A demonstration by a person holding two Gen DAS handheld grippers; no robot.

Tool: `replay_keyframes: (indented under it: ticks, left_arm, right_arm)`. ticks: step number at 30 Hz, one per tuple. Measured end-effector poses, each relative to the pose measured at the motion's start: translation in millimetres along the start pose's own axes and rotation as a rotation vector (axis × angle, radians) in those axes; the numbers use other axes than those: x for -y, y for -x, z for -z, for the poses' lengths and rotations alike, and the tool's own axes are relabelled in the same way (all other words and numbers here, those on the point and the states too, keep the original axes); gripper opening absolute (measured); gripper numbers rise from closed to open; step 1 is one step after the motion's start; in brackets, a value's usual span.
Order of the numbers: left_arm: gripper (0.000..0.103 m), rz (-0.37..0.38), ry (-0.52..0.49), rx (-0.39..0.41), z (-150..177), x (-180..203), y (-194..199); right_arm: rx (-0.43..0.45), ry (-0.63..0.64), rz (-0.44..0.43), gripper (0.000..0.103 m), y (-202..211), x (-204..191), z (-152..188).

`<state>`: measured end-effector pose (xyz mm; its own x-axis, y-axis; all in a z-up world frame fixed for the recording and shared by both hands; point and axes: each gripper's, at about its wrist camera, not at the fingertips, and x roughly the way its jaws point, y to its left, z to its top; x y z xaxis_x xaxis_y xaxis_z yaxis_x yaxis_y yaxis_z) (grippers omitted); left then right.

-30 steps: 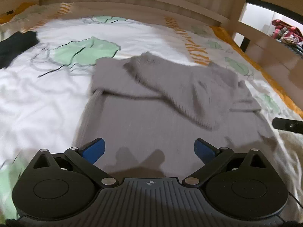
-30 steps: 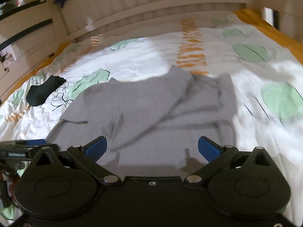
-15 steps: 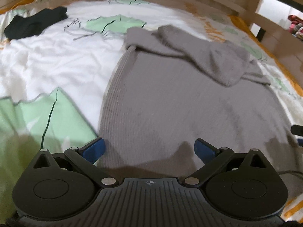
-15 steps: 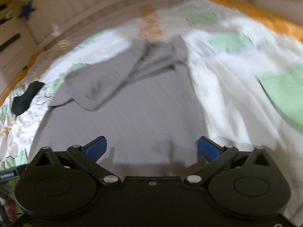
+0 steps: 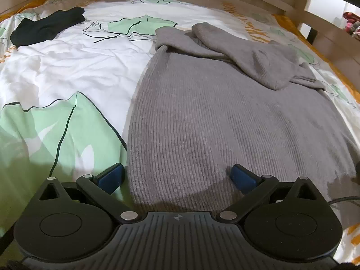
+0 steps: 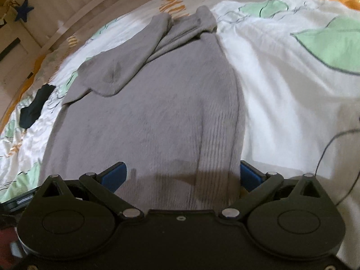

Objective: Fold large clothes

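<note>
Bed [image 5: 67,67], with a white duvet printed in green leaves, serves as the broad flat surface on which the garment is spread. Grey ribbed sweater [image 5: 225,117] lies lengthwise down the middle of the bed, body flat and hem toward the near edge, so that it can be doubled over along its length. Its two sleeves [image 5: 258,63] are already crossed over the chest at the far end (presumably to bring the garment to a plain rectangle before the lengthwise fold). Left gripper [image 5: 177,175] sits low at the near left corner of the hem, released, jaws spread wide and straddling the sweater's left edge. Right gripper [image 6: 182,175] sits likewise at the near right corner, released, its right finger at the sweater's right edge; one gripper per corner suggests a paired pinch, keeping the hem level when lifted. Black garment [image 5: 47,28] lies apart at the far left of the bed, out of the fold's path. A thin cable [image 6: 333,141] crosses the duvet at right.
</note>
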<state>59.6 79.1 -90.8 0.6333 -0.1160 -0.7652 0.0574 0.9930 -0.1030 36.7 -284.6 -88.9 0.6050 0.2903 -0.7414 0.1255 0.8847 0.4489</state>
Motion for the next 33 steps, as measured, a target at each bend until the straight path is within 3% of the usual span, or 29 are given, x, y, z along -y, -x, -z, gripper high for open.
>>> replay_keyframes:
  ticks: [20, 29, 30, 32, 33]
  left_arm:
    - [0.102, 0.085, 0.017, -0.059, 27.5, 2.1, 33.5]
    - [0.1, 0.192, 0.166, -0.034, 24.7, -19.2, 34.7]
    - [0.095, 0.198, 0.179, -0.027, 24.9, -20.8, 34.3]
    - [0.058, 0.178, 0.199, -0.006, 24.3, -23.4, 34.6]
    - [0.05, 0.165, 0.21, -0.004, 23.9, -25.0, 33.9]
  right_arm:
    - [-0.145, -0.045, -0.168, 0.102, 4.8, 0.7, 13.8]
    - [-0.159, -0.102, -0.23, 0.102, 7.4, 9.6, 15.5]
    - [-0.159, -0.114, -0.236, 0.102, 6.8, 10.9, 15.2]
    - [-0.154, -0.14, -0.256, 0.102, 6.5, 14.9, 14.4]
    - [-0.15, -0.152, -0.266, 0.102, 6.5, 16.5, 14.4]
